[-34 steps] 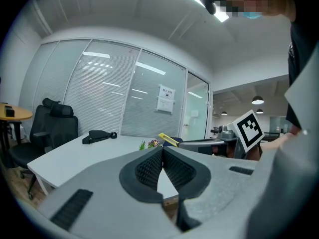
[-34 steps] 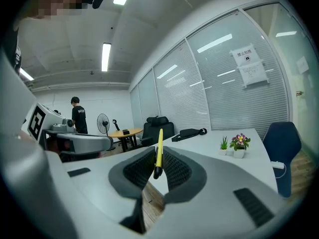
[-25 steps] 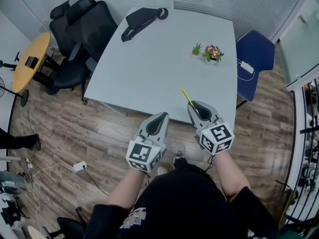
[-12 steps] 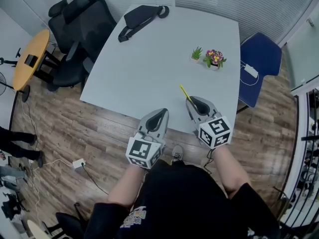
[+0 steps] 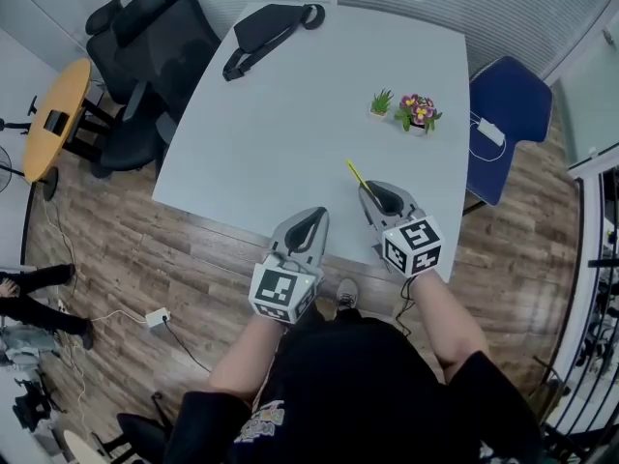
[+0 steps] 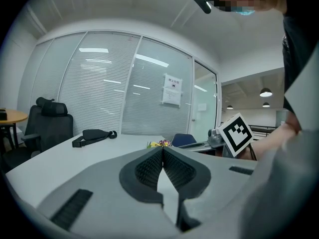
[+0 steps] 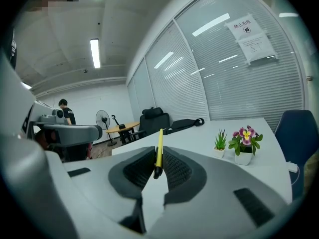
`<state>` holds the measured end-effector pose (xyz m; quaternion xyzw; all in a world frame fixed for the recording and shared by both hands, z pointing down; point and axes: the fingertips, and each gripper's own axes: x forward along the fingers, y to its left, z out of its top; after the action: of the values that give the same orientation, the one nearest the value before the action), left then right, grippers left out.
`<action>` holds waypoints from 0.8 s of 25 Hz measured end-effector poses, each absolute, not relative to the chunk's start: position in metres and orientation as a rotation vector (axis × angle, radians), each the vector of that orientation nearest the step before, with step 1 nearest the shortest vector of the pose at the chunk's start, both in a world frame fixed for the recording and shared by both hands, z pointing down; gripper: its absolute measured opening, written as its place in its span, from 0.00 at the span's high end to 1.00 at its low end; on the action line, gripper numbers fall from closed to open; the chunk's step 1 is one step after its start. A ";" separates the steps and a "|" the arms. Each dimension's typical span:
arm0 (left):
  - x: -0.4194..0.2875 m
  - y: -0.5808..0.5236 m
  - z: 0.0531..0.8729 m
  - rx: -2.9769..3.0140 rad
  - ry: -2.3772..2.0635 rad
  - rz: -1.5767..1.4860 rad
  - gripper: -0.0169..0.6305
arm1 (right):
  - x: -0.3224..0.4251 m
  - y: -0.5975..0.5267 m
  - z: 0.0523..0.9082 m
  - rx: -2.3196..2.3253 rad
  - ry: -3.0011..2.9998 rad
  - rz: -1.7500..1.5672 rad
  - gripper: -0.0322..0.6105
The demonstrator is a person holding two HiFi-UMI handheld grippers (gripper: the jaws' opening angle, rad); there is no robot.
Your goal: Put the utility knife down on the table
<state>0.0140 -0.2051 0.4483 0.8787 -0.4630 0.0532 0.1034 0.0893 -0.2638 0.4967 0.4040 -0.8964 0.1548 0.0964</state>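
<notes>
Two grippers | right gripper (image 5: pixel 368 190) fingers pinch utility knife (image 5: pixel 355 175) over table (image 5: pixel 290 114) | left gripper (image 5: pixel 319 214) fingers together, empty

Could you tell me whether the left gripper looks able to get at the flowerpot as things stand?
Probably yes: only bare table lies between the left gripper and the flowerpot, though the right gripper, shut on the utility knife, sits beside that path.

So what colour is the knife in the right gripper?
Yellow utility knife; clearest in the right gripper view.
</notes>
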 end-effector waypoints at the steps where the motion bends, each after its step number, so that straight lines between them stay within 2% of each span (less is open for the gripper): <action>1: 0.014 -0.208 0.450 2.600 -1.360 0.162 0.96 | 0.089 -0.268 0.500 1.203 -2.648 0.463 0.87; 20: -0.012 -0.256 0.492 2.635 -1.110 0.223 0.96 | 0.059 -0.325 0.609 1.292 -2.393 0.726 0.87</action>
<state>-0.0120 -0.2559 0.4925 0.9102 -0.3834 0.0772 0.1364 0.0592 -0.3249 0.6086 0.4530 -0.8388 0.2546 0.1624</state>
